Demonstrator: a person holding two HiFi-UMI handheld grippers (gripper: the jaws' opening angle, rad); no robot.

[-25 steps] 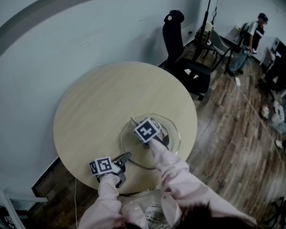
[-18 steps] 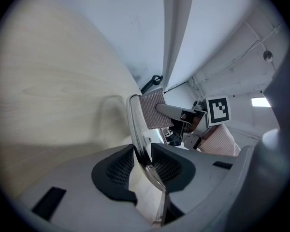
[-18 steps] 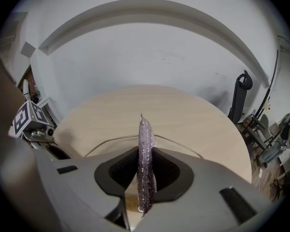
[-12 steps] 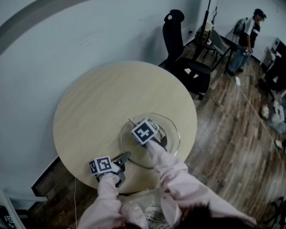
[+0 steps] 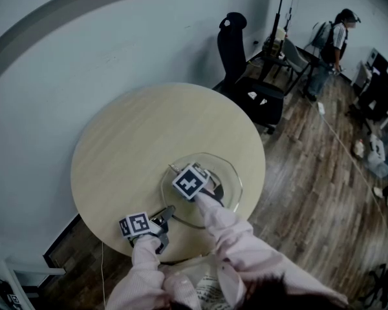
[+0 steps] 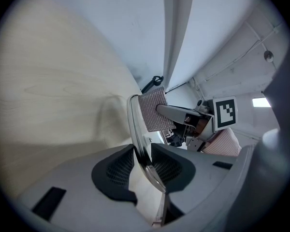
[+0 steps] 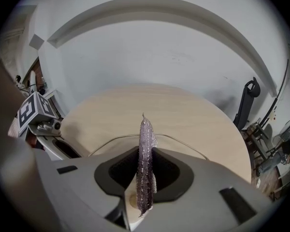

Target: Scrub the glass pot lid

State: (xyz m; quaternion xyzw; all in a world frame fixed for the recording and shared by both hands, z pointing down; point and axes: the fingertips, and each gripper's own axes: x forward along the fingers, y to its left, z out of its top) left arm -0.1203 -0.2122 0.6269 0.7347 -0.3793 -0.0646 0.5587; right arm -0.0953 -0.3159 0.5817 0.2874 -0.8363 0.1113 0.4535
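Head view: a round pale wooden table [image 5: 136,141] seen from above, with a glass pot lid [image 5: 231,176] lying flat close to its near edge, somewhat toward the right. At the left, the left gripper [image 5: 169,212] reaches in from the near edge and has not shifted over the last second. The left gripper view shows its jaws clamped on the lid's metal rim, steadying it. Further right, the right gripper [image 5: 183,175] sits over the lid, its jaws closed on a thin silvery scrubbing pad [image 7: 145,153] that stands on edge between them. Over the last second this gripper has slid across the glass toward the left gripper and the table's near edge, so a scrubbing stroke seems to be under way. At the far right, a person [image 5: 335,39] in the background has moved a little. No brand, label or readable writing shows, only black-and-white square markers on the grippers' cubes.
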